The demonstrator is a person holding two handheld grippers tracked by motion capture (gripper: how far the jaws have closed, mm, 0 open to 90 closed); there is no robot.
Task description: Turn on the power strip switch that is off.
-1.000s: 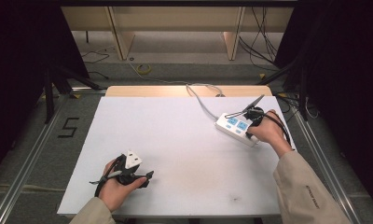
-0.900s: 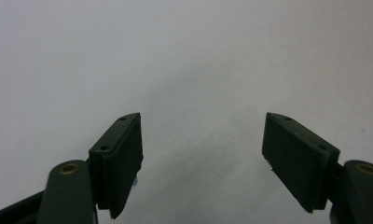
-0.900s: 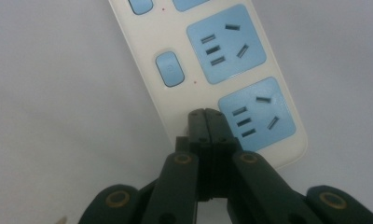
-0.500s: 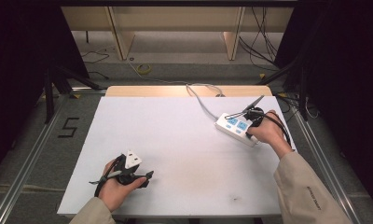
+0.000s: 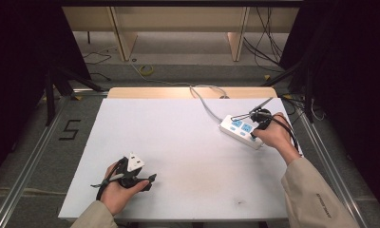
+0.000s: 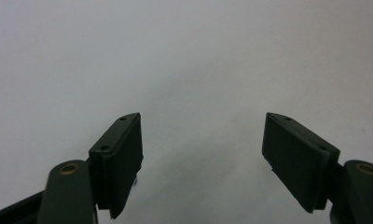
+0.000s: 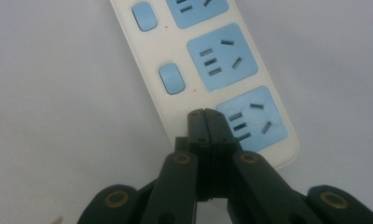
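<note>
One white rectangular table with a matte top, carrying all items below; a pale wooden strip shows along its far edge.

One white plastic power strip with three blue socket faces and small blue rocker switches, lying flat on the table's far right part, set at a slant. Its grey cable runs from the far end toward the table's back edge.

One right hand-held gripper, black, held in the person's right hand, beige sleeve behind it. Its jaws are pressed fully together with nothing between them. In the right gripper view the closed tips sit over the near end of the power strip, just beside the nearest blue socket, in line with the row of switches; whether they touch the casing cannot be told.

One left hand-held gripper, black with a grey three-cornered plate on top, held in the person's left hand at the table's near left, well apart from the power strip. In the left gripper view its jaws stand wide apart, empty, over bare white tabletop.
</note>
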